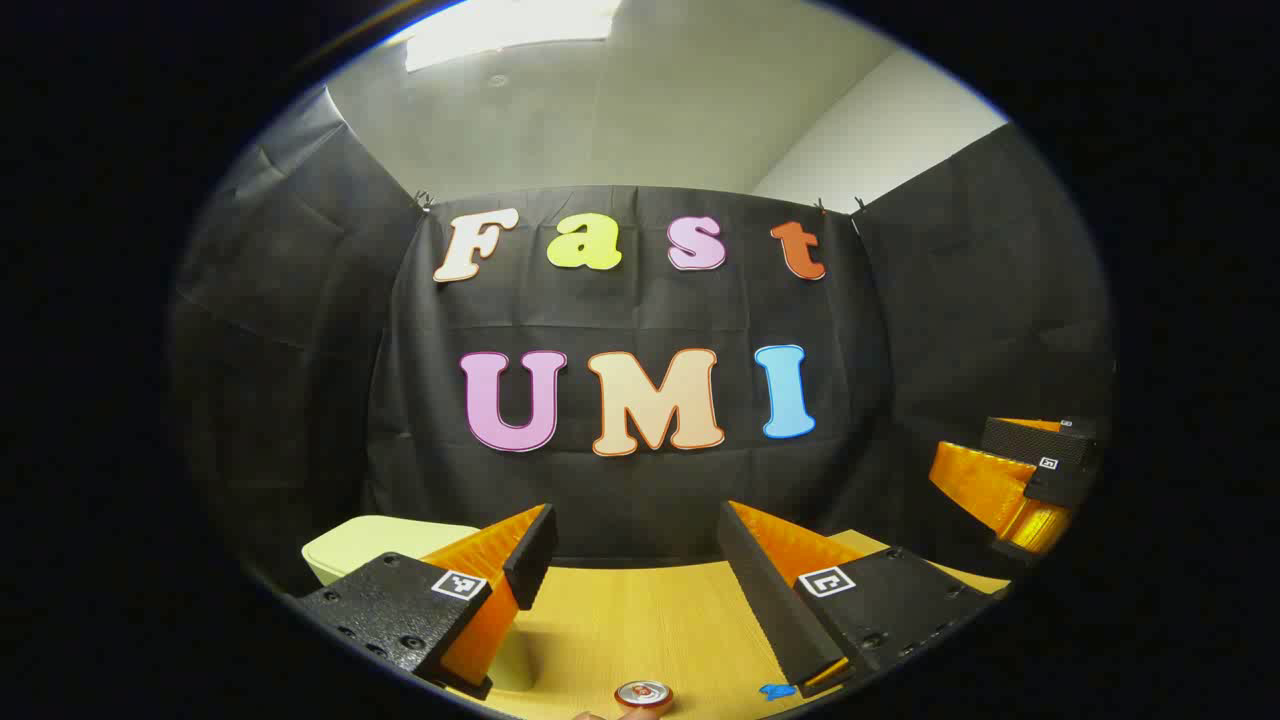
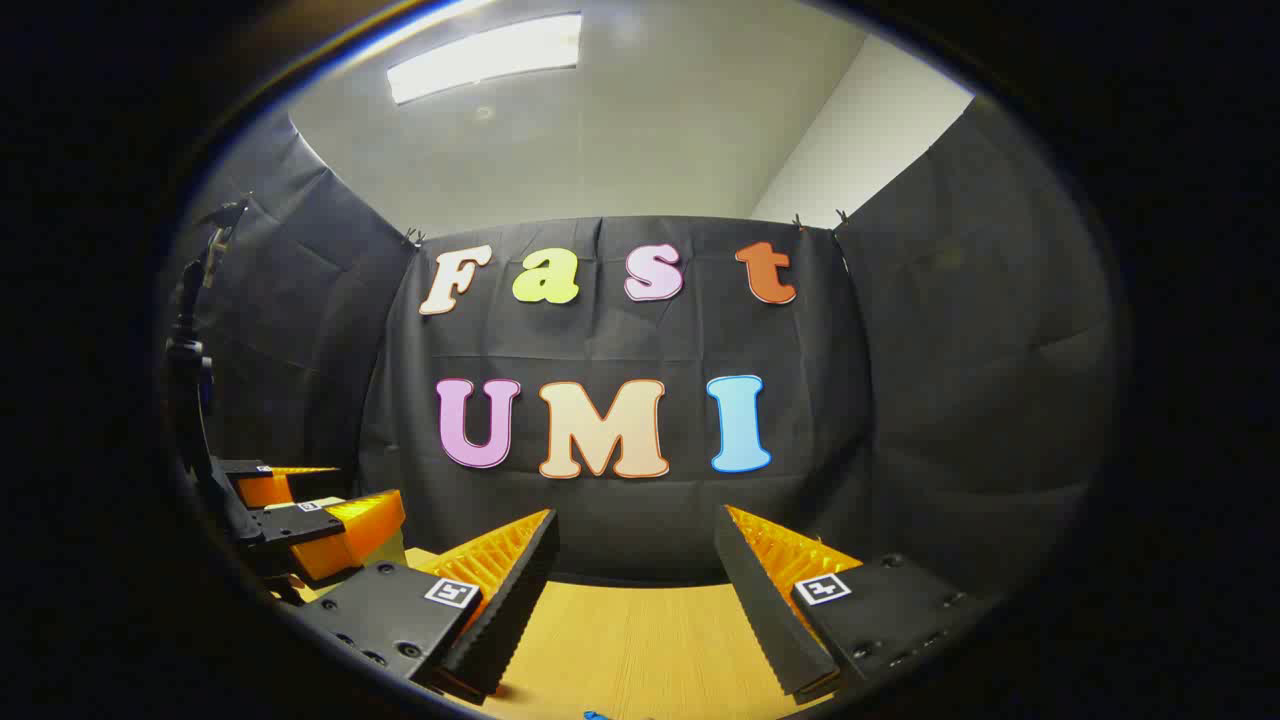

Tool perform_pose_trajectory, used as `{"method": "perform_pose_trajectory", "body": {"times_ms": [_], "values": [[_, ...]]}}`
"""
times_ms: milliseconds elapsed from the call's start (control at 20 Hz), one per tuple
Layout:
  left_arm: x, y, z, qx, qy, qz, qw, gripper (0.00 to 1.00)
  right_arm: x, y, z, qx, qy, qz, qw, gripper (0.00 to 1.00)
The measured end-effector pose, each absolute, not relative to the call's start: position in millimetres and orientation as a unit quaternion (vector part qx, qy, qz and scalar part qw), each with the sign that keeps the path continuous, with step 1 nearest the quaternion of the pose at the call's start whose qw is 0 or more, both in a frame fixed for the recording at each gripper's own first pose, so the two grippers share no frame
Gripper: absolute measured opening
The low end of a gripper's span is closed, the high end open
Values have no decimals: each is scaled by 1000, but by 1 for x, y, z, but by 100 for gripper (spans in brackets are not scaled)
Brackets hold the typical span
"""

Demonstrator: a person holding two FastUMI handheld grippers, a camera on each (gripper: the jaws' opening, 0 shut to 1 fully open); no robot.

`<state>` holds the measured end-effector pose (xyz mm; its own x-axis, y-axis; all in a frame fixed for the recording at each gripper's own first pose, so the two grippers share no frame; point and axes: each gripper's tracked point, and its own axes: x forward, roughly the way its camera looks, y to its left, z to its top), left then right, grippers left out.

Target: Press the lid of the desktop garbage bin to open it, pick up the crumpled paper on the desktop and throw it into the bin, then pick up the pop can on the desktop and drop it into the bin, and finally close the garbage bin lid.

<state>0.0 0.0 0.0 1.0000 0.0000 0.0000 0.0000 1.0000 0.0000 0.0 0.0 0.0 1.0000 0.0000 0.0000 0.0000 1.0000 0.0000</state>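
Looks like the very start of the task, or close to it. Left claw (image 1: 632,560) held wide and empty above the wooden table (image 1: 640,620), fingers spread with bare wood between them. Right claw (image 2: 635,570) likewise wide and empty, raised over the table's near edge and gripping nothing. Pale green garbage bin (image 1: 375,545) standing at the left of the left gripper view, partly hidden behind the left claw's own finger; lid appears flat and down, so judged still closed, though only the top and a strip of the side can be made out. Pop can (image 1: 643,694) upright on the table at the bottom edge of that view, just its shiny top visible, well apart from the bin and not yet picked up. Small blue scrap (image 1: 776,690) lying on the wood to the right of the can; hard to tell what it is. Crumpled paper not located, so cannot tell whether already binned. By this reckoning, everything left: pressing the lid open, paper in, can in, lid shut.
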Motion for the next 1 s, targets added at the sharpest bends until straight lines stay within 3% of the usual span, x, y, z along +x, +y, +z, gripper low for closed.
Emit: {"method": "perform_pose_trajectory", "body": {"times_ms": [1000], "values": [[-3, 7, -1, 11, 2, 13, 1000, 99, 0, 3, -2, -3, 1, 11, 1000, 98]]}}
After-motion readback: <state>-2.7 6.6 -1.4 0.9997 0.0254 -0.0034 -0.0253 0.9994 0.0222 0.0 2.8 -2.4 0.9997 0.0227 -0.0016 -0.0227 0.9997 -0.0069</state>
